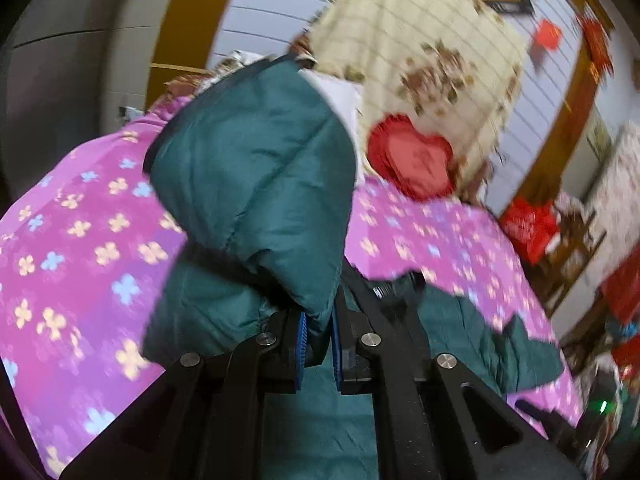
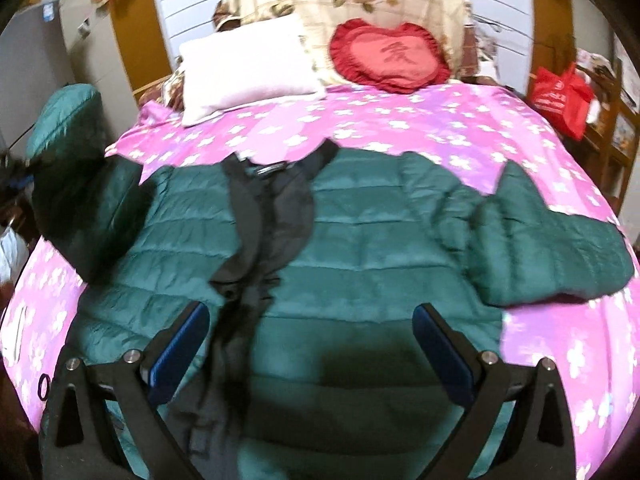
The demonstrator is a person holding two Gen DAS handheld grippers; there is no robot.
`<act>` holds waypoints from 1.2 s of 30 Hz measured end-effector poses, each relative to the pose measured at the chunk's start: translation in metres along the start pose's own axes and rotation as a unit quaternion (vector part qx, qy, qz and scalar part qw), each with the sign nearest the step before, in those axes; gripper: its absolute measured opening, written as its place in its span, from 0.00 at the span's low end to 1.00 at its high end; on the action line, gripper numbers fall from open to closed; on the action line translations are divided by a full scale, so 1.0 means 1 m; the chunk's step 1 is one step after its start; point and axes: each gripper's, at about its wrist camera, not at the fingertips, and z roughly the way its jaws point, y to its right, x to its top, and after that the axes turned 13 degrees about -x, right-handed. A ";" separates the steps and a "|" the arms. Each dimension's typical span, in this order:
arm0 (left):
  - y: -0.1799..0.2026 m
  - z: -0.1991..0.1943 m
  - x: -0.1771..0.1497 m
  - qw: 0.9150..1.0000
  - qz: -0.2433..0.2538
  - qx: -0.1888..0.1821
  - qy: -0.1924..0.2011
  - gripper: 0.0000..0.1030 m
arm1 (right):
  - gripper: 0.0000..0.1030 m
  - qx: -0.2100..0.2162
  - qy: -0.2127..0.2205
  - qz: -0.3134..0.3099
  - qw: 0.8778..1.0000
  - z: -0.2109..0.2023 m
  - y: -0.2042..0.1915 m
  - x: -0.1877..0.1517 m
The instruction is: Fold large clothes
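Two fisheye views show one bed. In the left wrist view, much is blurred. The left gripper [image 1: 318, 344] has its blue pads [image 1: 302, 340] pressed together on a bunched fold of the dark green quilted puffer jacket [image 1: 256, 184], whose lifted sleeve fills the middle of the frame and hides most of the bed behind it. More of the jacket lies at lower right, partly cut off by the black gripper arms. Around it spreads the pink bedsheet with pale flower print [image 1: 76, 240]. At upper right, smeared by motion, a red heart-shaped cushion [image 1: 412, 160] leans on a cream floral quilt [image 1: 420, 48]; red bags at the right edge are too blurred to make out.

In the right wrist view, the right gripper [image 2: 312, 344] hangs with its jaws spread wide and nothing between them, above the jacket's lower front. The jacket lies flat across the middle of the frame, its black-lined front open, one sleeve stretched to the right. At far left the other sleeve rises off the bed, and the gripper holding it is barely visible at the edge. A white pillow [image 2: 244, 68] and the heart cushion sit at the top, and a red bag [image 2: 560, 96] at upper right.
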 end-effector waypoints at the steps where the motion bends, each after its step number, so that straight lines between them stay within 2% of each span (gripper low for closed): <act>1: 0.007 0.004 -0.006 1.000 0.004 -0.002 -0.007 0.00 | 1.00 -0.002 -0.001 0.005 1.000 0.000 0.007 0.001; 9: 0.053 0.044 -0.054 0.998 0.016 -0.024 -0.063 0.00 | 1.00 -0.033 -0.006 0.008 0.999 0.007 0.036 0.010; 18: 0.079 0.103 -0.116 0.988 0.020 -0.023 -0.152 0.00 | 1.00 -0.042 -0.036 0.033 0.998 0.020 0.074 -0.009; 23: 0.094 0.088 -0.121 0.982 0.042 -0.072 -0.172 0.34 | 1.00 -0.043 -0.036 0.056 0.997 0.016 0.096 -0.014; 26: 0.101 0.062 -0.118 0.979 0.059 -0.095 -0.169 0.42 | 1.00 -0.025 -0.034 0.079 0.996 0.013 0.107 -0.011; 29: 0.093 0.038 -0.111 0.983 0.076 -0.069 -0.155 0.42 | 1.00 0.008 -0.035 0.107 0.994 0.012 0.113 -0.008; 32: 0.068 0.022 -0.099 0.988 0.073 -0.028 -0.133 0.42 | 1.00 0.043 -0.059 0.123 0.990 0.021 0.110 -0.008; 36: 0.020 0.012 -0.083 0.993 0.038 0.044 -0.098 0.42 | 1.00 0.057 -0.077 0.100 0.990 0.039 0.088 -0.011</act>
